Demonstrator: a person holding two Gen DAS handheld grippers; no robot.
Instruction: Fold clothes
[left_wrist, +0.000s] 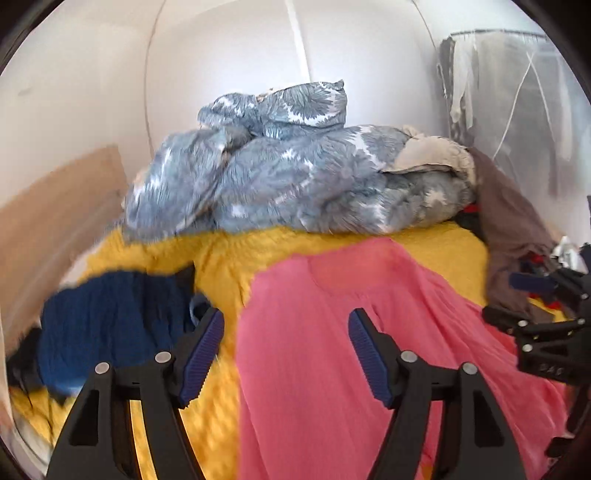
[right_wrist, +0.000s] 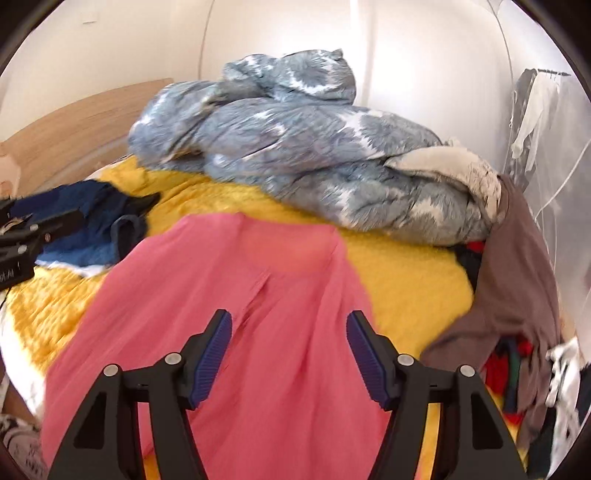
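- The bed (right_wrist: 406, 280), under its yellow cover, carried everything I could see, with a wooden headboard (right_wrist: 85, 114) along its left edge in the right wrist view.
- A blue-grey patterned duvet (left_wrist: 295, 177) lay heaped along the far edge of the bed, against the white wall.
- The pink garment (right_wrist: 229, 314) was spread flat over the near middle of the bed, running from about the centre down to the near edge (it looked smooth, though the picture was blurred).
- A brown garment (right_wrist: 517, 266) hung down over the clothes pile at the bed's right edge, touching the duvet's end.
- A dark blue garment (left_wrist: 110, 325) sat bunched near the left edge, just beside the pink one.
- A mixed heap of red, black and white clothes (right_wrist: 517, 369) filled the near right corner.
- My left gripper (left_wrist: 286, 354) hung above the pink garment's left border with its jaws spread wide and nothing between them.
- My right gripper (right_wrist: 289, 354) hung above the garment's middle, jaws likewise apart and empty (neither pad touched the cloth as far as I could tell).
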